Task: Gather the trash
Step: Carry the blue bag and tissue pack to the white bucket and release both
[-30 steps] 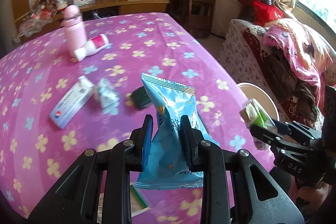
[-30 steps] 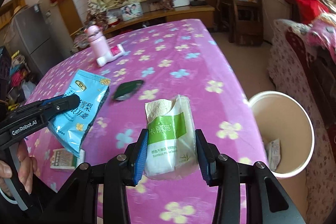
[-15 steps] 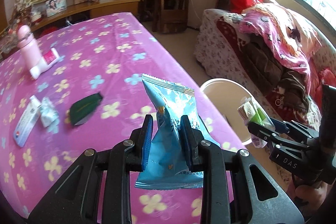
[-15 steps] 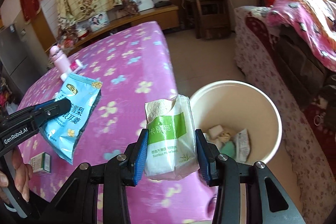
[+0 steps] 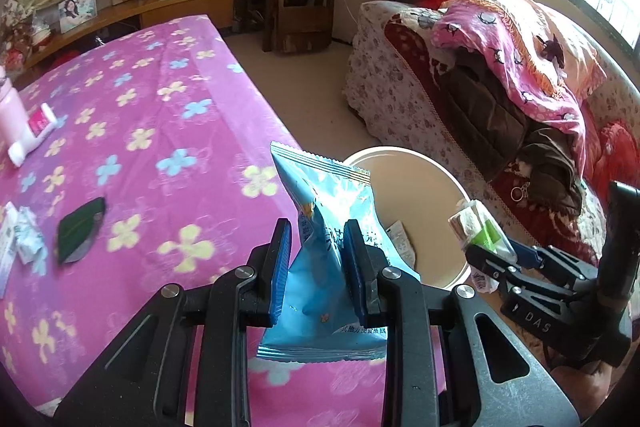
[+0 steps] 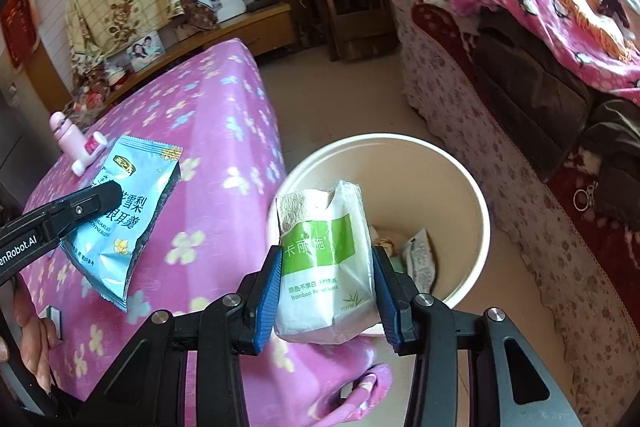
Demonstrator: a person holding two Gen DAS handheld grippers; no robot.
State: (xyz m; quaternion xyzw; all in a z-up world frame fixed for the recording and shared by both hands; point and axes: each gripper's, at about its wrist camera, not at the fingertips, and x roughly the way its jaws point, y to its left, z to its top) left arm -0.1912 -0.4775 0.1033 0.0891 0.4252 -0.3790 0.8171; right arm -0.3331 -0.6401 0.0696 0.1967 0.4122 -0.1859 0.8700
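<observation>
Right claw (image 6: 326, 269) is clamped on a white-and-green tissue pack (image 6: 326, 259), held over the near rim of the cream bin (image 6: 476, 203) beside the counter (image 5: 140, 131); left claw (image 5: 316, 259) pinches a blue snack wrapper (image 5: 326, 227) upright at the counter's edge; wrappers already lie inside the bin.

The bin's (image 6: 476, 187) mouth is lying open from above, with only a few wrappers (image 6: 420, 259) sitting low inside. The table (image 5: 168, 131) edge is crowding its left side and the sofa (image 6: 480, 99) is closing off the right.
</observation>
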